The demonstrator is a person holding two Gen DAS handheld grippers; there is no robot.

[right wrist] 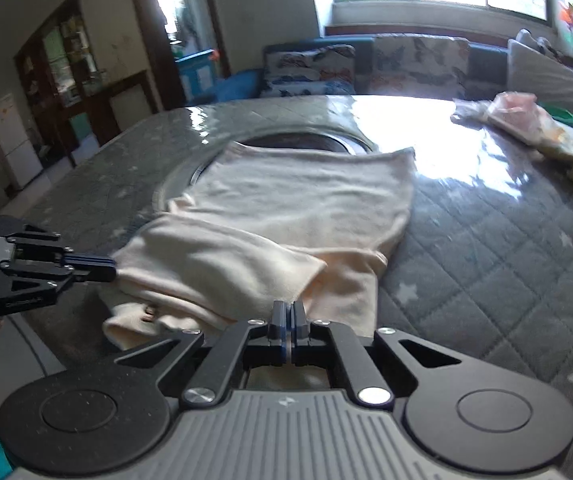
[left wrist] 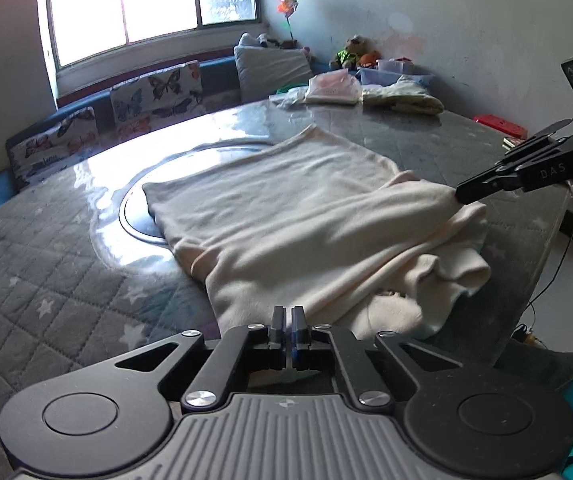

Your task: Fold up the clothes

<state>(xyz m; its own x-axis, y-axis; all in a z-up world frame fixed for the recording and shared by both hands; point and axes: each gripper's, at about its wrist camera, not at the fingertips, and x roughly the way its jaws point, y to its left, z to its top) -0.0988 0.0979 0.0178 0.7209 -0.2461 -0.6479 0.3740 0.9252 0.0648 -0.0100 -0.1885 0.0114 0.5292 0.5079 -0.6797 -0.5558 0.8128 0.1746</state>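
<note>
A cream garment lies on the bench, its far part spread flat across a round inset ring and its near part doubled over toward the bench's near edge. The left claw has its fingers pressed together at the near hem; cloth runs right up to them, so it looks pinched on the fabric. The right claw is likewise closed tight on the near edge of the garment, and the left wrist view shows its tip buried in the folded-over layer.

The main risk, as I judge it, is uneven pulling. Both grips sit at the bunched near side, where a loose flap is already rumpled close to the bench edge. If one hand lifts or travels faster, the fold goes crooked. A shallow pinch could catch only the top layer, letting the lower one drag. The glossy bench cover could also let the flat part slide.
</note>
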